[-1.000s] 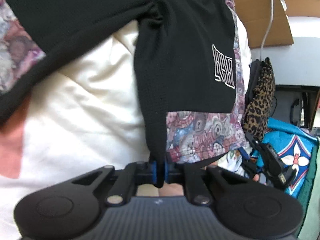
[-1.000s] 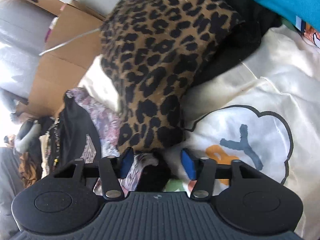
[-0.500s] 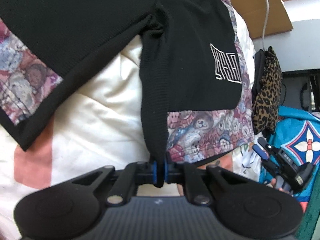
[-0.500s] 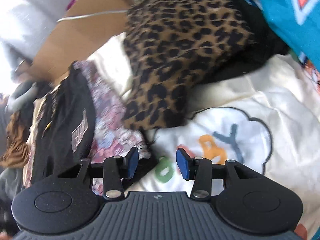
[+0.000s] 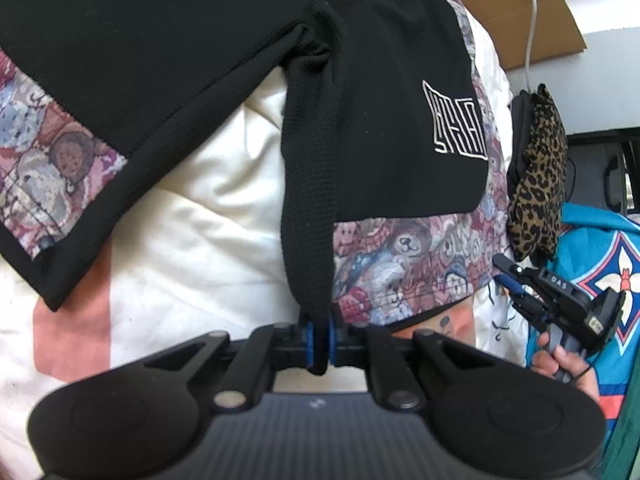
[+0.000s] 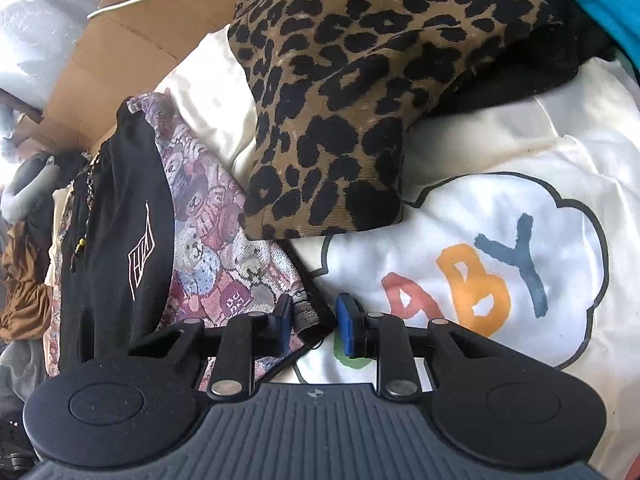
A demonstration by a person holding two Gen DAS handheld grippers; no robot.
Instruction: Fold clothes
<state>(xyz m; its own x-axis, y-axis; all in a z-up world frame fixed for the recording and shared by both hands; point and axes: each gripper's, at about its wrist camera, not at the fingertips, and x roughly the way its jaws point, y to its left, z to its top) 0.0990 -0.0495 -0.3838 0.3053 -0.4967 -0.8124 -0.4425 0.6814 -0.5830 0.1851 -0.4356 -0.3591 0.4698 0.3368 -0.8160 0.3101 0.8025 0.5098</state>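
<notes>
My left hand-held gripper [image 5: 319, 340] is clamped tight on the black inner hem of the shorts [image 5: 380, 100], blue pads pinching the fabric w/ a bit poking out below. The shorts are black w/ teddy-bear print panels and a white logo [image 5: 454, 126], spread flat on a cream blanket [image 5: 208, 208] that has a pink patch at the lower left.

My right hand-held gripper [image 6: 314, 322] has its fingers apart, nothing held; the shorts' outer leg corner [image 6: 308, 316] sits between the blue pads, close to the left one. Under it the blanket shows a cloud print [image 6: 500, 264] w/ coloured letters. Just beyond lies a leopard-print garment [image 6: 360, 92], folded, touching the shorts' edge. A cardboard box [image 6: 132, 56] w/ a white cable sits farther back. In the left wrist view a hand [image 5: 560, 360] grips the right tool over teal cloth [image 5: 600, 248].
</notes>
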